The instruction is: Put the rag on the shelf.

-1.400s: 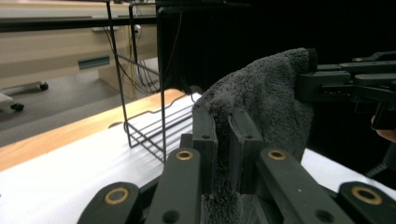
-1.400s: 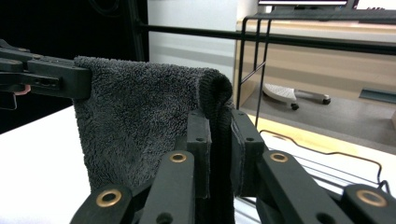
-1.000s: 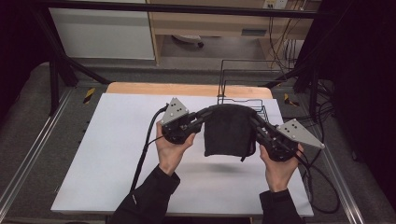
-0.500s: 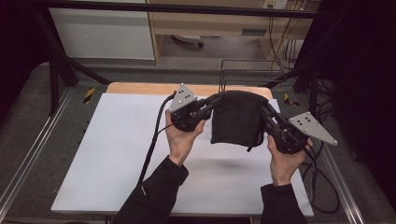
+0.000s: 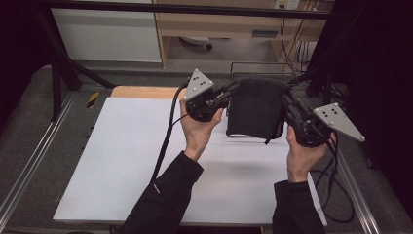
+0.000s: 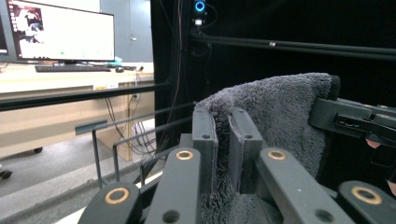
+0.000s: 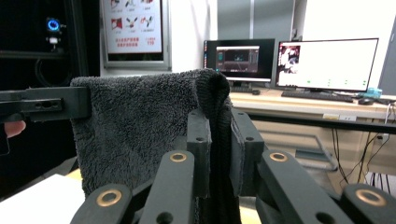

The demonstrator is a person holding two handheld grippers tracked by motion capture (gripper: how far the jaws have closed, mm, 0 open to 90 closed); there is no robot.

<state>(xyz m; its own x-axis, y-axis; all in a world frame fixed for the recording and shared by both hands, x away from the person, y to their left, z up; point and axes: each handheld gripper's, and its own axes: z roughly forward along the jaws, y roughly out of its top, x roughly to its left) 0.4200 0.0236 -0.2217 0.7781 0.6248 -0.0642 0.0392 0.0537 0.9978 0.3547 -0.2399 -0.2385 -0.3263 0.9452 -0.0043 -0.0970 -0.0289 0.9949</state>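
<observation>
A white table (image 5: 122, 165) spreads below, with a black wire rack (image 5: 243, 68) at its far edge. Above the table's far right part hangs a dark grey towel (image 5: 255, 109) — clear of the surface, its top edge stretched level from side to side between the two grippers, its folded body drooping straight down toward the table. The long axis of that taut top edge runs left to right in the high view.

The left gripper (image 5: 226, 95) pinches the towel's upper left corner; in the left gripper view its jaws are closed tight on a fold of the fluffy cloth (image 6: 275, 116), the rest spreading off to the right. The right gripper (image 5: 287, 100) clamps the upper right corner — its own view shows the jaws closed on the towel's doubled edge (image 7: 140, 121), the cloth reaching away to the left.
</observation>
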